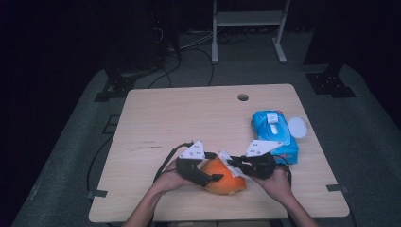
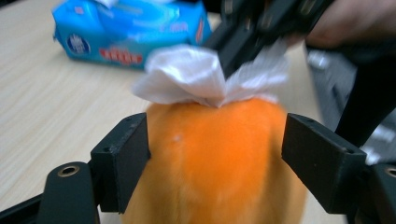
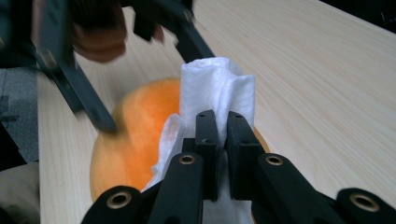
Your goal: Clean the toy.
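- Orange fruit [image 1: 221,178] sits at the near edge of the table [image 1: 189,113], straight in front of you, between your two hands; it looks rounded, firm and smooth-skinned, so judge it as fairly heavy and liable to roll or slip
- Your left gripper [image 1: 206,177] has its jaws on either side of the fruit; in the left gripper view the two pads flank the orange body [image 2: 215,158], and they seem to press the skin, though the contact is hard to be sure of
- Keep that hold across the widest part, low on the body, since a grip near the narrowing end would likely squeeze it out
- Your right gripper [image 3: 222,140] is clamped on a white tissue [image 3: 217,88], jaws together with the sheet bunched between them, and the tissue rests on the top of the fruit [image 3: 135,135]
- Tissue is soft and light and will tear or drag, so press gently
- Farther off to your right lies a blue wipes pack [image 1: 274,135], with a small white round lid [image 1: 297,126] just beside it
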`<action>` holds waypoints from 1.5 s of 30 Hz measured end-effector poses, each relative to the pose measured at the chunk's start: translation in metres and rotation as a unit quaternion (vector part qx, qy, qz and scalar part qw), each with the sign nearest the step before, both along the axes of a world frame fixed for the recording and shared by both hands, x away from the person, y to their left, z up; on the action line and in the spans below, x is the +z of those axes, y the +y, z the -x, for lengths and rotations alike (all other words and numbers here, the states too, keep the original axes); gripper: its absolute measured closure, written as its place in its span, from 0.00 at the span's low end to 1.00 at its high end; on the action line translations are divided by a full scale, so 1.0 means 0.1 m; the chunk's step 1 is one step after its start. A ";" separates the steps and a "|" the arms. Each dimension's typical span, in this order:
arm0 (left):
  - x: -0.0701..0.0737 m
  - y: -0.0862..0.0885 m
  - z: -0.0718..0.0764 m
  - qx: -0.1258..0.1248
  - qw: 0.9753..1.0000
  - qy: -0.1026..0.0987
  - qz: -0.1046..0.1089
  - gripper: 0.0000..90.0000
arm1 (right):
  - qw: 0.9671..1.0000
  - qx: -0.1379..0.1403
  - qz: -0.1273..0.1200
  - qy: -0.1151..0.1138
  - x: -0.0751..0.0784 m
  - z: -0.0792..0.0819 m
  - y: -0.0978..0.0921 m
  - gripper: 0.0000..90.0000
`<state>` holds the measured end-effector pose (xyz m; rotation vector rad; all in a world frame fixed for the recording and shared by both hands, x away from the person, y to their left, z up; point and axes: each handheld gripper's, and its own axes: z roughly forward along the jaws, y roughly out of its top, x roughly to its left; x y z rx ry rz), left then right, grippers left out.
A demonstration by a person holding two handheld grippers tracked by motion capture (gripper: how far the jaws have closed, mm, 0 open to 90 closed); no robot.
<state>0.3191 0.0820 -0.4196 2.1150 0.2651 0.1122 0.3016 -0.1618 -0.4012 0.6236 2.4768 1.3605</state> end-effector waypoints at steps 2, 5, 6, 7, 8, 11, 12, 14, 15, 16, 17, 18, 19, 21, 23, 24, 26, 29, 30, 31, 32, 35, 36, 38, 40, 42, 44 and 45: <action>-0.04 0.04 -0.03 0.006 1.000 0.013 0.006 0.30 | 1.000 0.000 0.008 -0.007 0.00 0.00 0.04 0.93; -0.08 0.11 -0.08 0.015 0.999 0.030 0.007 0.33 | 1.000 -0.004 0.003 -0.001 -0.03 -0.01 -0.01 0.93; -0.08 0.12 -0.08 0.015 0.999 0.029 0.006 0.33 | 1.000 -0.006 0.002 0.001 -0.03 -0.01 -0.03 0.93; -0.08 0.13 -0.09 0.018 0.999 0.031 0.005 0.33 | 1.000 -0.009 0.001 0.004 -0.05 -0.01 -0.06 0.93; -0.09 0.13 -0.09 0.019 0.999 0.033 0.006 0.33 | 1.000 -0.013 -0.001 0.008 -0.07 0.00 -0.12 0.93; -0.09 0.12 -0.09 0.022 0.999 0.031 0.002 0.33 | 1.000 -0.022 -0.003 0.014 -0.09 0.02 -0.20 0.93; -0.09 0.12 -0.10 0.024 0.999 0.030 0.001 0.33 | 1.000 -0.024 -0.003 0.015 -0.09 0.04 -0.22 0.93; -0.10 0.11 -0.11 0.032 0.999 0.030 0.004 0.33 | 1.000 -0.023 -0.005 0.013 -0.08 0.08 -0.22 0.93; -0.11 0.10 -0.11 0.038 0.999 0.032 0.007 0.33 | 1.000 -0.020 -0.007 0.011 -0.06 0.09 -0.19 0.93; -0.11 0.09 -0.12 0.042 0.999 0.033 0.008 0.33 | 1.000 -0.014 -0.008 0.007 -0.05 0.10 -0.16 0.93; -0.11 0.09 -0.12 0.044 0.998 0.032 0.008 0.33 | 1.000 -0.008 -0.010 0.006 -0.04 0.11 -0.11 0.93; -0.12 0.09 -0.13 0.048 0.998 0.034 0.010 0.33 | 1.000 -0.001 -0.009 0.003 -0.03 0.12 -0.06 0.93; -0.12 0.09 -0.13 0.051 0.998 0.036 0.011 0.33 | 1.000 0.004 -0.008 -0.001 -0.02 0.13 -0.01 0.93; -0.13 0.11 -0.14 0.055 0.998 0.040 0.013 0.33 | 1.000 0.010 -0.003 -0.007 0.00 0.12 0.06 0.93; -0.13 0.14 -0.16 0.056 0.997 0.047 0.017 0.33 | 1.000 0.010 -0.005 -0.006 -0.01 0.10 0.06 0.93; -0.14 0.14 -0.16 0.055 0.997 0.048 0.018 0.33 | 1.000 0.006 -0.005 -0.005 -0.01 0.08 0.03 0.93; -0.13 0.15 -0.16 0.056 0.997 0.051 0.020 0.33 | 1.000 -0.004 -0.005 0.000 -0.03 0.05 -0.05 0.93; -0.14 0.15 -0.17 0.056 0.997 0.053 0.020 0.33 | 1.000 -0.022 -0.010 0.013 -0.10 0.00 -0.19 0.93; -0.13 0.15 -0.17 0.056 0.997 0.053 0.020 0.33 | 0.999 -0.027 -0.008 0.016 -0.11 0.00 -0.22 0.93; -0.13 0.14 -0.17 0.057 0.997 0.051 0.019 0.33 | 0.999 -0.031 -0.004 0.017 -0.12 0.01 -0.25 0.93; -0.13 0.14 -0.17 0.057 0.997 0.050 0.018 0.33 | 0.999 -0.034 -0.002 0.017 -0.13 0.01 -0.27 0.93; -0.14 0.13 -0.17 0.061 0.997 0.050 0.018 0.32 | 0.999 -0.032 -0.006 0.016 -0.11 0.04 -0.26 0.93; -0.14 0.13 -0.17 0.062 0.997 0.051 0.019 0.32 | 1.000 -0.027 -0.008 0.013 -0.09 0.06 -0.23 0.93; -0.15 0.14 -0.17 0.066 0.996 0.053 0.021 0.32 | 1.000 -0.013 -0.017 0.008 -0.05 0.08 -0.17 0.93; -0.16 0.15 -0.18 0.070 0.996 0.056 0.025 0.32 | 1.000 0.002 -0.017 0.003 -0.03 0.11 -0.09 0.93; -0.16 0.16 -0.19 0.073 0.995 0.060 0.024 0.31 | 1.000 0.012 -0.014 0.002 -0.03 0.13 -0.05 0.93; -0.17 0.17 -0.19 0.073 0.995 0.062 0.027 0.31 | 1.000 0.011 -0.014 0.005 -0.05 0.12 -0.06 0.93; -0.17 0.17 -0.19 0.074 0.995 0.063 0.026 0.31 | 1.000 0.009 -0.014 0.007 -0.05 0.11 -0.08 0.93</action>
